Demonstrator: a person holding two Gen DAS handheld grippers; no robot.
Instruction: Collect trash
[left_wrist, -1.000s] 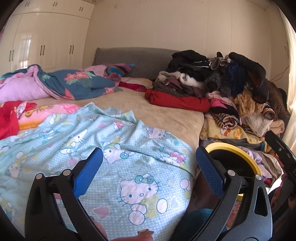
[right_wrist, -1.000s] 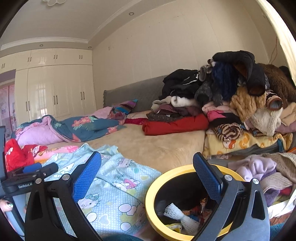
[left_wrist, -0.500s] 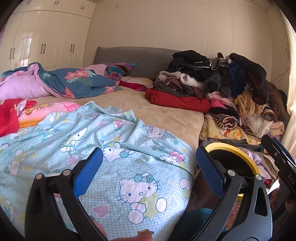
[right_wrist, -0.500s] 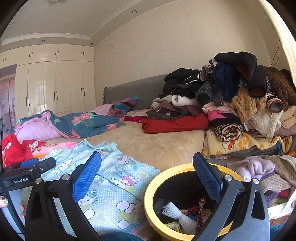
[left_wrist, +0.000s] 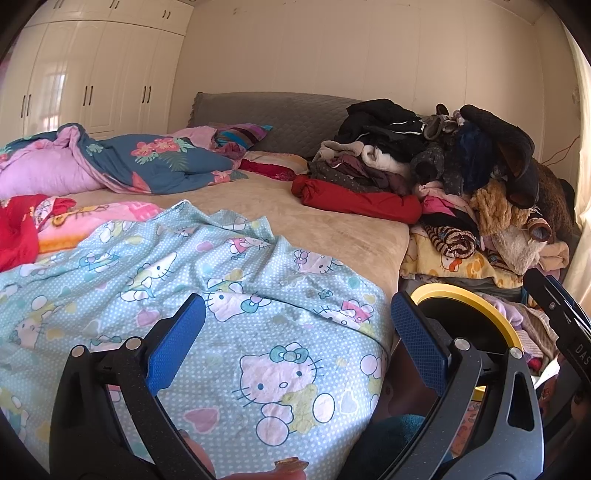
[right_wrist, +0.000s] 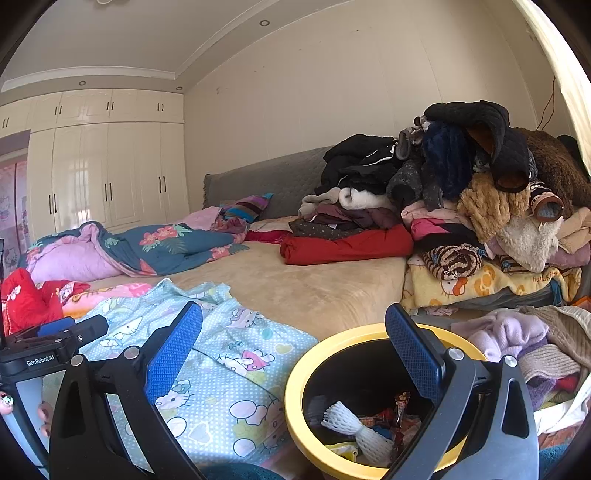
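A yellow-rimmed black bin (right_wrist: 295, 391) stands beside the bed at the lower right; inside it lie a white foam fruit net (right_wrist: 354, 428) and several snack wrappers (right_wrist: 400, 404). My right gripper (right_wrist: 293, 339) hangs open just above the bin's near rim, nothing between its blue pads. In the left wrist view the same bin (left_wrist: 476, 302) peeks out behind the right finger. My left gripper (left_wrist: 297, 325) is open and empty over a light-blue cartoon-cat sheet (left_wrist: 229, 295). The left gripper's body (right_wrist: 51, 350) shows at the left edge of the right wrist view.
The beige bed (left_wrist: 314, 221) carries a floral quilt (left_wrist: 147, 162), red and pink cloth (left_wrist: 22, 229) and a tall heap of clothes (left_wrist: 461, 177) on the right. More clothes (right_wrist: 517, 339) lie beside the bin. White wardrobes (right_wrist: 103, 173) line the far wall.
Both views have drifted slightly; the right wrist view has tilted a little so the ceiling shows less. Both grippers stay open and empty.
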